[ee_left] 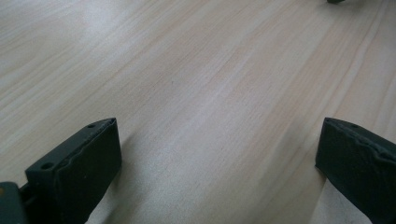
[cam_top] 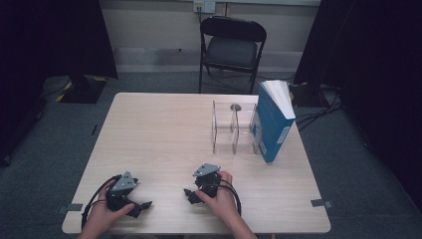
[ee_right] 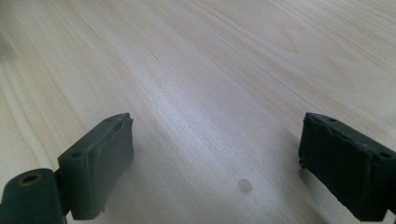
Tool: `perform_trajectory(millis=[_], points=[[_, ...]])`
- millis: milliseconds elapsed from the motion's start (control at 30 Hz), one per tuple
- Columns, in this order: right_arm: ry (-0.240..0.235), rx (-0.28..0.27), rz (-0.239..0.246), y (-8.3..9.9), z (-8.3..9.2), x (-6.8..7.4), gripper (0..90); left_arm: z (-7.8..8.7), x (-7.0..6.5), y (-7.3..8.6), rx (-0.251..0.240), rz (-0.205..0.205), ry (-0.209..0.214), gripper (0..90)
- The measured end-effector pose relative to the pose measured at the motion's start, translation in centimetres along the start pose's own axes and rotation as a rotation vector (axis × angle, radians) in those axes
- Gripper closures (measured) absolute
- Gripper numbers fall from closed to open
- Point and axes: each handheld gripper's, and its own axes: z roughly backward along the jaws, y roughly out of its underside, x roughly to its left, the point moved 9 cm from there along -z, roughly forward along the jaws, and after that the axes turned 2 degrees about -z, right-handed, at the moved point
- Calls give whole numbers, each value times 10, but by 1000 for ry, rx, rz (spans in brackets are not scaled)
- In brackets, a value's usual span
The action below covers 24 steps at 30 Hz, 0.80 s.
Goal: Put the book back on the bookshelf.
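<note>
A person's two hands rest on the near part of the light wooden table (cam_top: 164,129), each holding a black gripper. My left gripper (cam_top: 142,207) lies at the near left and points right; its jaws stand wide apart over bare wood (ee_left: 217,154). My right gripper (cam_top: 189,195) lies near the front centre and points left, also open with nothing between its jaws (ee_right: 215,149). A thick blue book (cam_top: 272,122) stands upright at the far right, leaning against a clear acrylic rack (cam_top: 233,128). Both grippers are well short of the book and the rack.
A black folding chair (cam_top: 233,47) stands beyond the table's far edge. Tape marks (cam_top: 321,203) sit at the near corners. A dark stand base (cam_top: 82,88) is on the floor at the far left, and cables lie on the floor at the right.
</note>
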Motion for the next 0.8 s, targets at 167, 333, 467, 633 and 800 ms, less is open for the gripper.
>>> perform_trajectory(millis=[167,333,467,633,800], points=[[-3,0,3,0,0,0,94,0,0,0,4,-5,1,0],[-4,-3,7,-1,0,0,93,0,0,0,0,0,0,0],[-5,-4,3,-1,-1,0,93,0,0,0,3,-3,0,0],[-3,-3,2,-1,-1,1,93,0,0,0,3,-5,1,0],[-3,-3,3,-1,-1,1,93,1,2,1,9,-19,-9,0]])
